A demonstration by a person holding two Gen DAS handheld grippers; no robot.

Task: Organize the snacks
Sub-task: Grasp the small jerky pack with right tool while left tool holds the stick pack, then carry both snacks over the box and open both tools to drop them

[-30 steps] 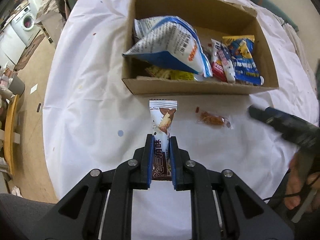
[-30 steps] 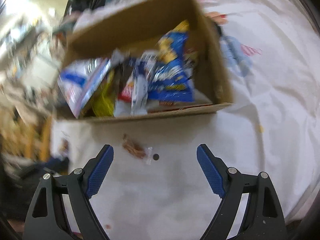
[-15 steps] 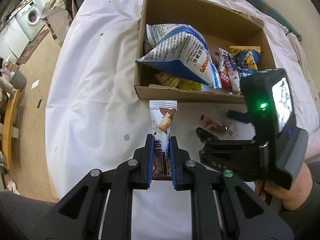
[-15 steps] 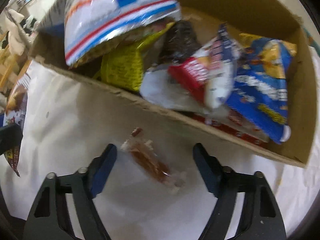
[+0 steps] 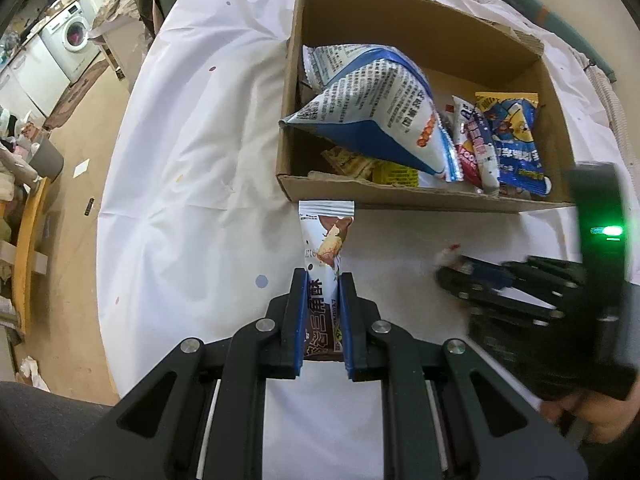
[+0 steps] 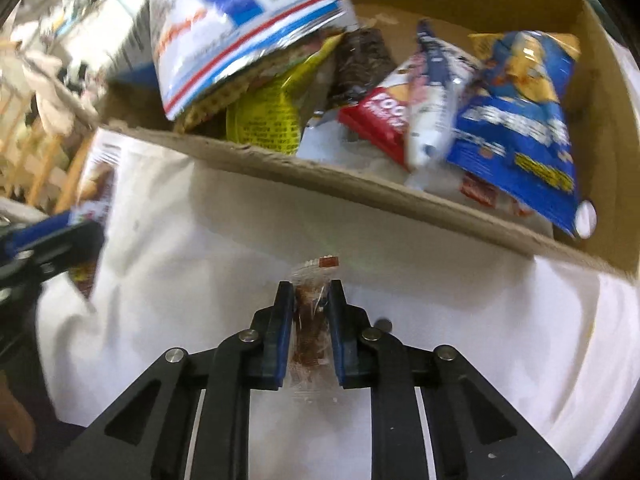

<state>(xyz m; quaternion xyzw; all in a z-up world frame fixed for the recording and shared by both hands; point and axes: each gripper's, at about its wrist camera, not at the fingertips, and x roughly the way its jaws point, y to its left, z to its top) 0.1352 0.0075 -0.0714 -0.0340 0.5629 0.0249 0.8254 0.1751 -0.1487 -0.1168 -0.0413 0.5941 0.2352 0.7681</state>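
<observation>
Left tool (image 5: 322, 292): pads pressed on a brown-and-white snack packet (image 5: 325, 252), its top end just short of the box wall.
Right tool (image 5: 464, 276): low over the counter (image 5: 192, 168) at right, blurred, a small wrapper at its tip.
Cardboard box (image 5: 400, 196): open, holding a big blue-and-white bag (image 5: 372, 112) and smaller blue, red, yellow packets.
Counter cover: white, creased, spotted.
</observation>
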